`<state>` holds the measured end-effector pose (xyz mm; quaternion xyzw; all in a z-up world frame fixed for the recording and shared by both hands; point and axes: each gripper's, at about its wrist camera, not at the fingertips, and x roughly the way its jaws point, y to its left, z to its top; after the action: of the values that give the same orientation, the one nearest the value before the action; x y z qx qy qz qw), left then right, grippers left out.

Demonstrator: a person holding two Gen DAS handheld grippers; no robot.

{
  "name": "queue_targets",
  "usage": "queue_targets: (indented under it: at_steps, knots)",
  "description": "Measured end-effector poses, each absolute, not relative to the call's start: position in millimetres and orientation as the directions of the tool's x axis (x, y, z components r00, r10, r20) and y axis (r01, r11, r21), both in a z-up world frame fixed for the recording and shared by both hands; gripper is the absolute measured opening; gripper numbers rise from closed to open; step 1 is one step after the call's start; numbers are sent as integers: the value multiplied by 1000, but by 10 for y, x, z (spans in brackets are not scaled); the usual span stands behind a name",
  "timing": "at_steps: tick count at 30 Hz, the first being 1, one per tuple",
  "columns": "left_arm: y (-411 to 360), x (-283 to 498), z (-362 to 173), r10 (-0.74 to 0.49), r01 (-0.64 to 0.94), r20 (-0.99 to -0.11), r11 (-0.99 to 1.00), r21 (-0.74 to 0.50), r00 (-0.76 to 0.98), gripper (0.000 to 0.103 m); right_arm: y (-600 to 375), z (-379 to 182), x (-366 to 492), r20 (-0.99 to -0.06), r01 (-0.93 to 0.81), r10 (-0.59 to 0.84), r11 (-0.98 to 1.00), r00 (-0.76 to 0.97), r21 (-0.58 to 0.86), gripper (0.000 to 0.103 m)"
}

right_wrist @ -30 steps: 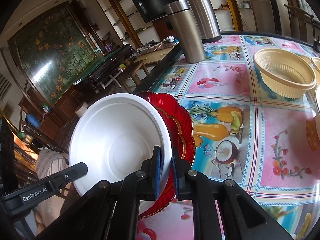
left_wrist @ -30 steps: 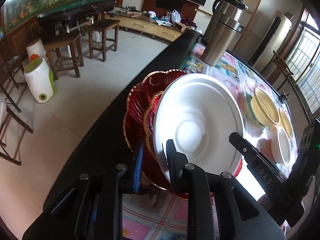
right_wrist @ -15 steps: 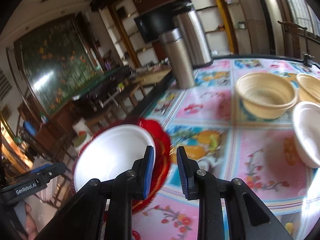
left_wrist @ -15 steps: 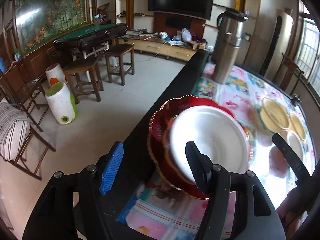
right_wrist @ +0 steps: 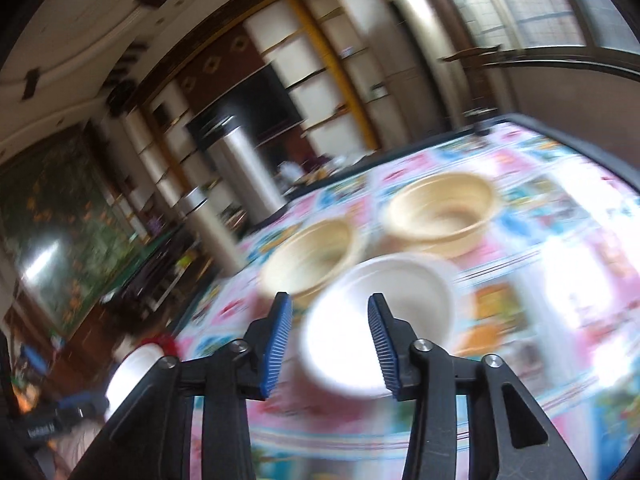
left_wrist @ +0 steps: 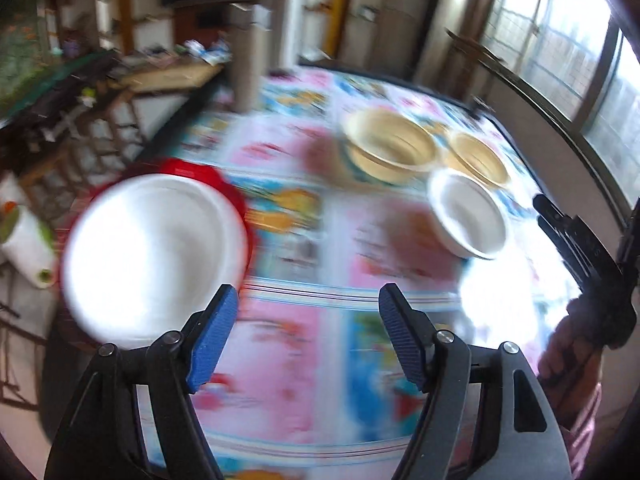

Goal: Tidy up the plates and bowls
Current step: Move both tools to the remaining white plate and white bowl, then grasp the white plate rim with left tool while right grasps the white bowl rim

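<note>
Both of your wrist views are smeared with motion blur, so fine detail is lost. Your left gripper (left_wrist: pixel 308 336) hangs over a table (left_wrist: pixel 288 364) covered in a bright cartoon-print cloth; its blue-padded jaws are spreading apart with only the cloth showing between them. To the left of it, near the table's edge, a white plate (left_wrist: pixel 152 256) lies on top of a red plate (left_wrist: pixel 236 196), whose scalloped rim peeks out around it. Further across the table sit two cream bowls (left_wrist: pixel 390 150), side by side, and a white bowl (left_wrist: pixel 468 216) just in front of them. At the right edge of this view you can see your right hand (left_wrist: pixel 568 352) gripping its black tool.

Your right gripper (right_wrist: pixel 329 340) points toward the white bowl (right_wrist: pixel 380 320), which appears between its blue pads (right_wrist: pixel 276 344); the jaws are opening and whether they touch the bowl cannot be told through the blur. The two cream bowls (right_wrist: pixel 440 208) stand just behind it, and two tall steel flasks (right_wrist: pixel 248 172) stand near the table's far-left edge
</note>
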<state>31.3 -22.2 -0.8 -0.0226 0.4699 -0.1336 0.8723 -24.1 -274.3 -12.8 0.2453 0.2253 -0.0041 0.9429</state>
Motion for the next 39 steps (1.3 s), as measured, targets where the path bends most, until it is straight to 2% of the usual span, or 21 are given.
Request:
queue_targets:
  at_steps: [5, 6, 11, 14, 16, 19, 24, 31, 39]
  knots:
    - [-683, 686, -86, -327, 195, -851, 943, -268, 410, 73, -3445, -176, -335, -453, 200, 74, 826, 888, 527, 51]
    - [-758, 769, -100, -339, 188, -856, 940, -286, 391, 73, -3552, -188, -313, -468, 203, 91, 817, 879, 540, 54]
    - [-1141, 1080, -181, -366, 140, -878, 930, -339, 308, 73, -3876, -165, -53, -519, 185, 204, 777, 830, 602, 54]
    - [-1248, 1128, -237, -388, 117, -880, 922, -370, 273, 73, -3756, -107, 214, -568, 160, 222, 823, 792, 545, 55]
    - [-1247, 1148, -273, -386, 104, -882, 922, -372, 269, 73, -3652, -109, 318, -559, 119, 245, 836, 792, 535, 55]
    - [-1238, 1202, -302, -377, 72, -881, 925, -373, 287, 73, -3620, -256, 388, -526, 97, 302, 793, 795, 601, 55]
    - [-1285, 1295, -362, -433, 46, -864, 899, -436, 258, 73, -3725, -499, 493, -575, 121, 355, 768, 737, 629, 55]
    - [-1432, 1321, -346, -465, 63, -845, 883, -466, 262, 72, -3690, -574, 511, -568, 104, 437, 722, 697, 684, 55]
    - [-1528, 1304, -375, -473, 61, -834, 877, -476, 285, 72, -3734, -692, 537, -581, 143, 453, 693, 677, 706, 52]
